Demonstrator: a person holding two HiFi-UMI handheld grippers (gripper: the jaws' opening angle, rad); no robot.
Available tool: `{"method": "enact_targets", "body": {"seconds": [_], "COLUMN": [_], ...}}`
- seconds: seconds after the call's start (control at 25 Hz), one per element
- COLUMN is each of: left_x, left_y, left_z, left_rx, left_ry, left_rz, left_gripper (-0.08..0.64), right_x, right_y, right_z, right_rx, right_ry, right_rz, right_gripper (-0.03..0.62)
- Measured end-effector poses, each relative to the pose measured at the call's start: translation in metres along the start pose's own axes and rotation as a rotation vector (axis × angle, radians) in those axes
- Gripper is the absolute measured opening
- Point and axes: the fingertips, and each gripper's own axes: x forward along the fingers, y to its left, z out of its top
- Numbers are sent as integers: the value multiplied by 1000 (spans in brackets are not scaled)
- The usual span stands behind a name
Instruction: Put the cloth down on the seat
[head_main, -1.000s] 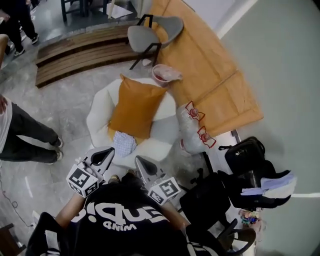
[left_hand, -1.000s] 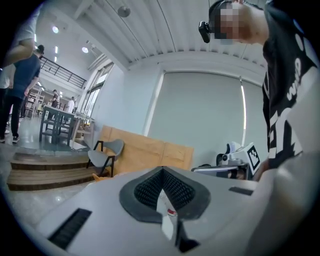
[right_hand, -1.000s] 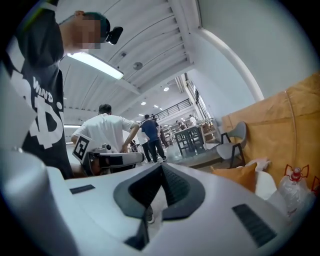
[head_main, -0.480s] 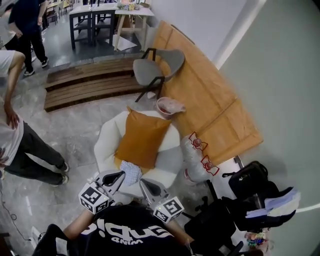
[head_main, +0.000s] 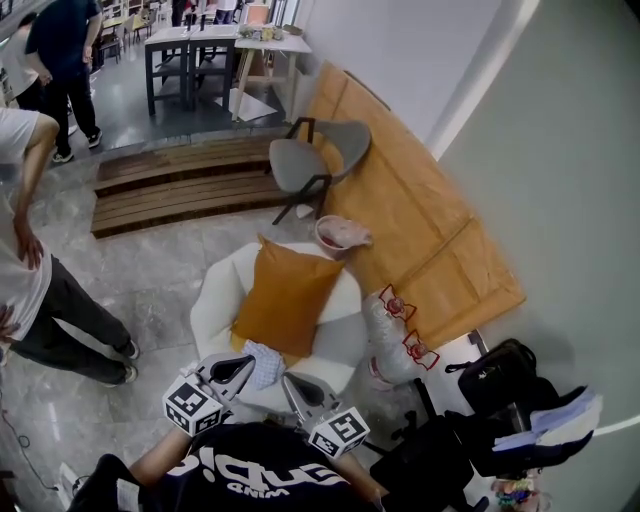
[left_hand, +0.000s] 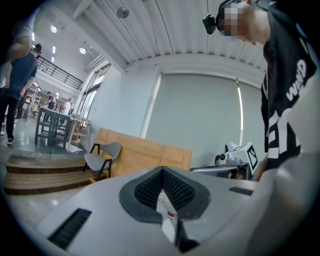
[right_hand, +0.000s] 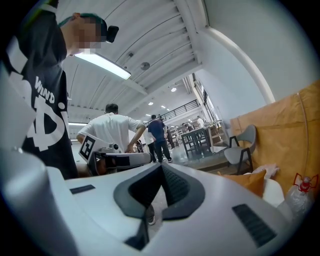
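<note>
A light blue checked cloth (head_main: 262, 362) lies on the seat of the white armchair (head_main: 215, 300), in front of the upright orange cushion (head_main: 288, 298). My left gripper (head_main: 240, 366) hovers at the chair's front edge, just left of the cloth, shut with nothing in it. My right gripper (head_main: 292, 383) hangs beside it to the right, also shut and empty. In the left gripper view the jaws (left_hand: 162, 175) meet with nothing between them. In the right gripper view the jaws (right_hand: 161, 169) are likewise together, and the cushion (right_hand: 247, 181) shows at the right.
A grey chair (head_main: 318, 162) and a pink tub (head_main: 338, 236) stand behind the armchair, against a leaning wooden board (head_main: 430, 230). A water jug (head_main: 395, 335) stands at its right and black bags (head_main: 500, 385) further right. A person (head_main: 45, 300) stands at the left, near wooden steps (head_main: 180, 185).
The head view has tilted up, so the armchair and both grippers sit lower in the picture. The grippers keep their place at the chair's front edge, both shut.
</note>
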Motion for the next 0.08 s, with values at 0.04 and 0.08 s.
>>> {"method": "enact_targets", "body": {"seconds": [0.04,0.08], "left_x": [-1,-1], "left_y": [0,0], "left_z": [0,0], "left_rx": [-1,-2], "left_ry": [-1,-2], "left_rz": [0,-1], "left_gripper": [6,6], "right_x": [0,0], "right_y": [1,3], "right_z": [0,0], "right_rx": [5,9], "right_ry": [-1,-1], "right_rz": [-1,-1], "right_gripper": [18,18]}}
